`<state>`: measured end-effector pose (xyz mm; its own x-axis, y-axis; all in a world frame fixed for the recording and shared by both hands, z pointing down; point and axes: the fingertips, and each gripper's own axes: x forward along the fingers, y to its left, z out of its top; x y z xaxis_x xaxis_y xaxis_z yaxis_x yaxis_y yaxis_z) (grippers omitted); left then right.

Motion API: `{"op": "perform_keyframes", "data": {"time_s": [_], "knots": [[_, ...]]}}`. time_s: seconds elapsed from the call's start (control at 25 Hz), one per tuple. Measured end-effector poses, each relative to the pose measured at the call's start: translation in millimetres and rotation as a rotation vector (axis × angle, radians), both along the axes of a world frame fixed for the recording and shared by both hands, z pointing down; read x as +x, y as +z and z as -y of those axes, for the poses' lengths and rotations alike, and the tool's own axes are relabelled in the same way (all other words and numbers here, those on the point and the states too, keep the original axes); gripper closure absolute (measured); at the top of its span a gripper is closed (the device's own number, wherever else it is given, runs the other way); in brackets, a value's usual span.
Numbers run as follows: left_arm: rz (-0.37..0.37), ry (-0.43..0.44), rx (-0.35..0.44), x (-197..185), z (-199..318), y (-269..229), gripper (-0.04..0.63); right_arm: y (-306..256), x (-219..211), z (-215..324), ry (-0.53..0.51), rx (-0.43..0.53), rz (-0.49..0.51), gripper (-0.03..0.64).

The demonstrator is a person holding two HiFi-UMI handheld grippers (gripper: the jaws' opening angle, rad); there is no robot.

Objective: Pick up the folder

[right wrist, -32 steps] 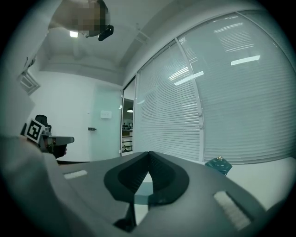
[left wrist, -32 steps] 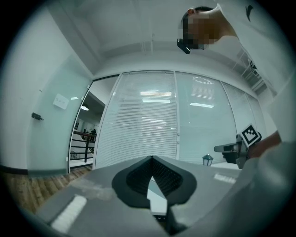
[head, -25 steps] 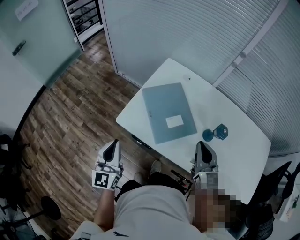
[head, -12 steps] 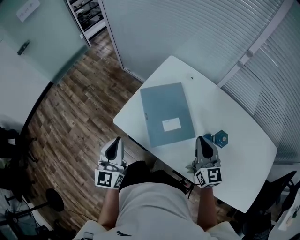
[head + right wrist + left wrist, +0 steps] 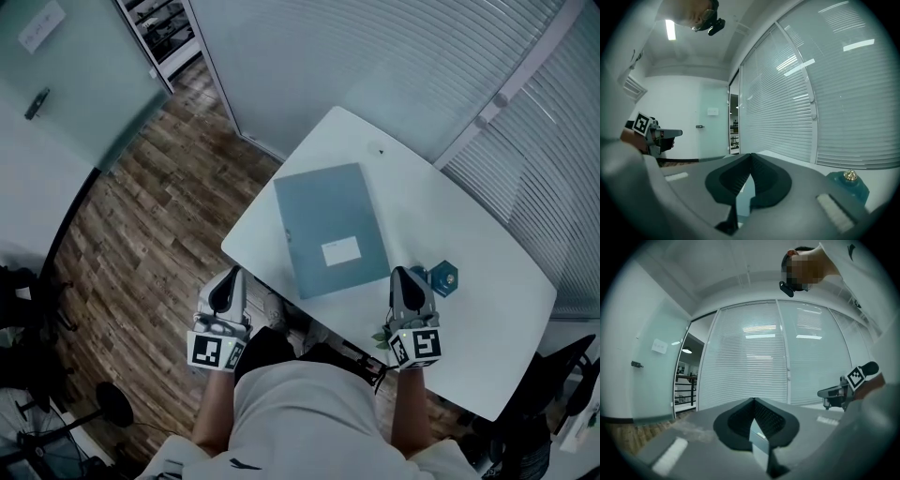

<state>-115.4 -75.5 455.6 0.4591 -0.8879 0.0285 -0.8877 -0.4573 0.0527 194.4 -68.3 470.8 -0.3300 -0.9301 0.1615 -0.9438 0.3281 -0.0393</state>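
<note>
Head view: the blue-grey folder (image 5: 330, 228) lies flat on the white worktop (image 5: 469, 272), untouched. The left tool (image 5: 228, 278) and right tool (image 5: 404, 277) hover near its close edge. A small blue bottle (image 5: 441, 277) stands just beside the right tool.
Left gripper view: jaws together, holding nothing.
Right gripper view: jaws together, also empty.

Office: blind-covered glass partitions (image 5: 375, 66), white table (image 5: 469, 319), wood-plank floor (image 5: 141, 234).

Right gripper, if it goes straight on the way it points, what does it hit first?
The right gripper probably meets bare table between the folder and the blue object; depth is unclear.
</note>
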Motion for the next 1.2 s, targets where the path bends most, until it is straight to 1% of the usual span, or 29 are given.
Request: {"op": "perform_keyframes", "data": {"time_s": [0.12, 0.24, 0.36, 0.4, 0.44, 0.52, 0.56, 0.6, 0.68, 0.76, 0.84, 0.88, 1.0, 1.12, 1.2], "knots": [[-0.008, -0.006, -0.016, -6.8, 3.3, 6.8, 0.595, 5.6, -3.4, 8.6, 0.006, -0.029, -0.022, 0.617], [-0.016, -0.012, -0.034, -12.8, 7.1, 14.9, 0.595, 17.0, -5.0, 19.6, 0.019, -0.078, -0.060, 0.616], [-0.021, -0.017, -0.036, -16.7, 11.0, 16.5, 0.595, 26.4, -5.5, 31.8, 0.034, -0.127, -0.089, 0.615], [-0.023, -0.017, -0.036, -17.6, 12.5, 16.4, 0.595, 29.8, -6.5, 37.7, 0.033, -0.149, -0.092, 0.607], [-0.024, -0.017, -0.036, -18.2, 13.8, 16.4, 0.595, 34.3, -7.8, 44.5, 0.029, -0.178, -0.090, 0.581], [-0.022, -0.013, -0.039, -19.1, 15.5, 17.9, 0.595, 47.5, -10.5, 60.1, 0.019, -0.256, -0.072, 0.508], [-0.019, -0.011, -0.043, -19.9, 15.5, 19.6, 0.595, 57.0, -12.9, 67.7, 0.011, -0.306, -0.063, 0.498], [-0.013, -0.010, -0.049, -21.1, 14.8, 21.9, 0.595, 69.0, -16.5, 74.2, -0.005, -0.365, -0.062, 0.472], [-0.003, -0.007, -0.060, -23.0, 13.0, 26.5, 0.595, 97.7, -23.6, 84.3, -0.047, -0.508, -0.086, 0.410], [-0.003, -0.005, -0.067, -23.1, 12.3, 28.9, 0.595, 123.3, -24.8, 92.5, -0.066, -0.647, -0.133, 0.330], [-0.005, -0.005, -0.070, -23.8, 11.9, 29.5, 0.595, 138.7, -23.3, 102.2, -0.063, -0.739, -0.153, 0.273], [-0.006, -0.006, -0.072, -24.9, 11.6, 29.7, 0.595, 143.7, -23.8, 107.7, -0.063, -0.774, -0.134, 0.251], [-0.005, -0.009, -0.076, -29.5, 11.1, 30.7, 0.595, 157.8, -27.9, 125.2, -0.070, -0.867, -0.051, 0.217], [-0.004, -0.009, -0.080, -32.0, 11.1, 32.4, 0.595, 169.5, -32.7, 130.6, -0.123, -0.974, 0.004, 0.222], [-0.003, -0.009, -0.083, -32.9, 11.3, 34.0, 0.595, 174.3, -34.7, 130.9, -0.164, -1.025, 0.053, 0.221]]}}
